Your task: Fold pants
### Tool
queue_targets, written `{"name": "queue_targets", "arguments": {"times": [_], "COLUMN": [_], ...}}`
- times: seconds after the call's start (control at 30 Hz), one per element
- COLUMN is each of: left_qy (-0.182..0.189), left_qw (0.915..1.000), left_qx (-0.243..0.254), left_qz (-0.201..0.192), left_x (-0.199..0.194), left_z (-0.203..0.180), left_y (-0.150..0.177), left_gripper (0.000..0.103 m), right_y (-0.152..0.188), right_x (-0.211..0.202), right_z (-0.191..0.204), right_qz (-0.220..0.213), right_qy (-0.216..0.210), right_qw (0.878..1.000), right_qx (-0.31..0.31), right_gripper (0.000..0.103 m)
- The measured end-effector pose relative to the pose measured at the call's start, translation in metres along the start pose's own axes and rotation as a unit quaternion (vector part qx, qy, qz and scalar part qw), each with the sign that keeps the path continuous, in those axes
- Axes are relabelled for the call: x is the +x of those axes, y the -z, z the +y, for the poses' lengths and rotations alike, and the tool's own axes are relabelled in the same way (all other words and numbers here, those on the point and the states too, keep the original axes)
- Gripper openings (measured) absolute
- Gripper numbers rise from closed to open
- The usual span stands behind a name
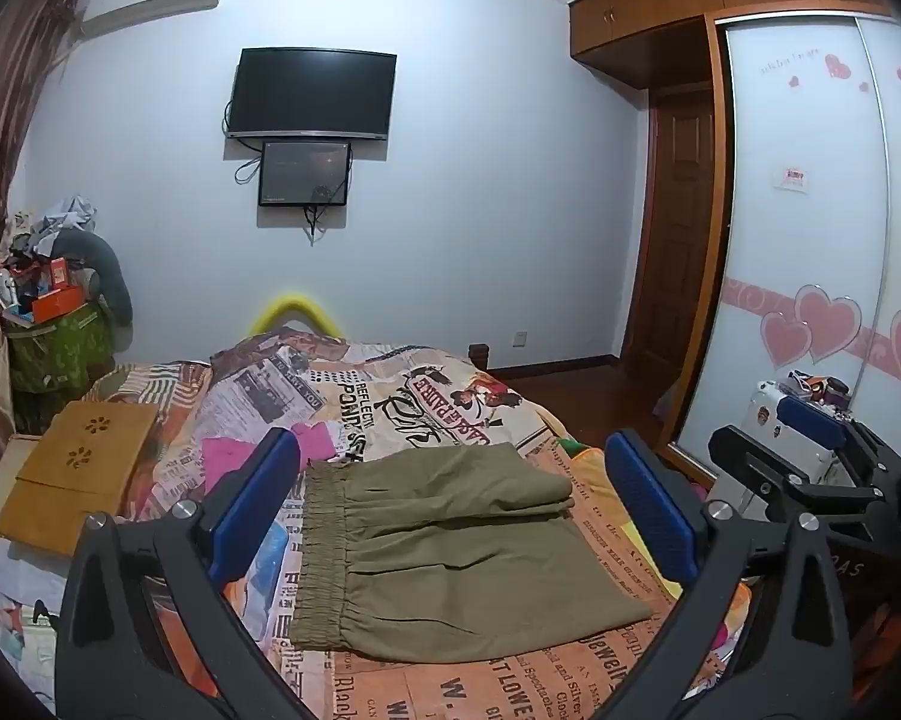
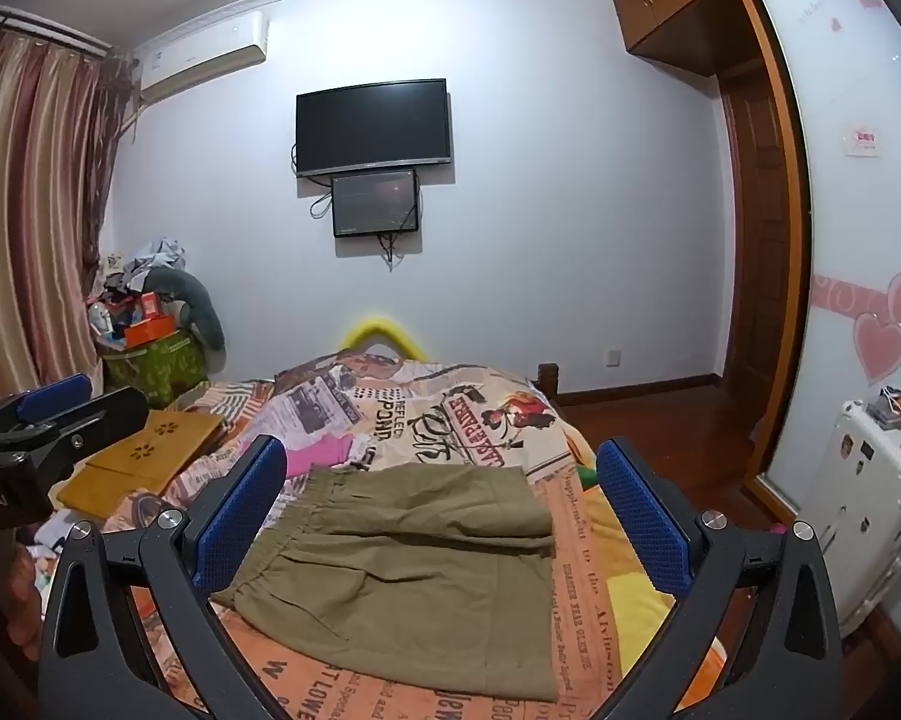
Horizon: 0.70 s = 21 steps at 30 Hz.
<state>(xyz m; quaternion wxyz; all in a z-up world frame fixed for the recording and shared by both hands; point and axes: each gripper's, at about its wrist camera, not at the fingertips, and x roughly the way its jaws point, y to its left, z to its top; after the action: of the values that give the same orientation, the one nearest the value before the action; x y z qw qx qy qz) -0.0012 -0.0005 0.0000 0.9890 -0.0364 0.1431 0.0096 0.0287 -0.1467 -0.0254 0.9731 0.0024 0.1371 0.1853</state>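
Observation:
Olive-green pants [image 1: 450,546] lie folded into a compact rectangle on the bed, elastic waistband at the left and a folded layer on the far half. In the right wrist view the same pants [image 2: 414,564] fill the middle. My left gripper [image 1: 450,498] hovers above and before them, open wide, blue pads apart with nothing between. My right gripper [image 2: 444,510] is likewise open and empty over the pants. The right gripper [image 1: 810,438] also shows at the right edge of the left wrist view, and the left gripper [image 2: 48,408] at the left edge of the right wrist view.
The bed carries a newspaper-print quilt [image 1: 426,396] and a pink cloth [image 1: 228,456]. A wooden lap tray [image 1: 84,468] lies at the left. A cluttered green bin [image 1: 54,348] stands in the corner, a white suitcase [image 2: 870,510] and wardrobe doors [image 1: 810,240] at the right.

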Motion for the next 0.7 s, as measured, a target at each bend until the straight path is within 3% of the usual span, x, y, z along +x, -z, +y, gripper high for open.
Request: {"name": "queue_targets", "arguments": {"times": [0.7], "left_qy": [-0.008], "left_qw": [1.0], "left_qx": [-0.004], "left_qz": [-0.001], "left_x": [0.007], "left_z": [-0.002], "left_y": [0.006], "left_gripper": [0.103], "right_y": [0.0], "right_x": [0.001], "right_z": [0.003], "right_qz": [0.0], "right_qy": [0.003], "right_qw": [1.0], "right_qx": [0.005], "right_gripper": [0.103]}}
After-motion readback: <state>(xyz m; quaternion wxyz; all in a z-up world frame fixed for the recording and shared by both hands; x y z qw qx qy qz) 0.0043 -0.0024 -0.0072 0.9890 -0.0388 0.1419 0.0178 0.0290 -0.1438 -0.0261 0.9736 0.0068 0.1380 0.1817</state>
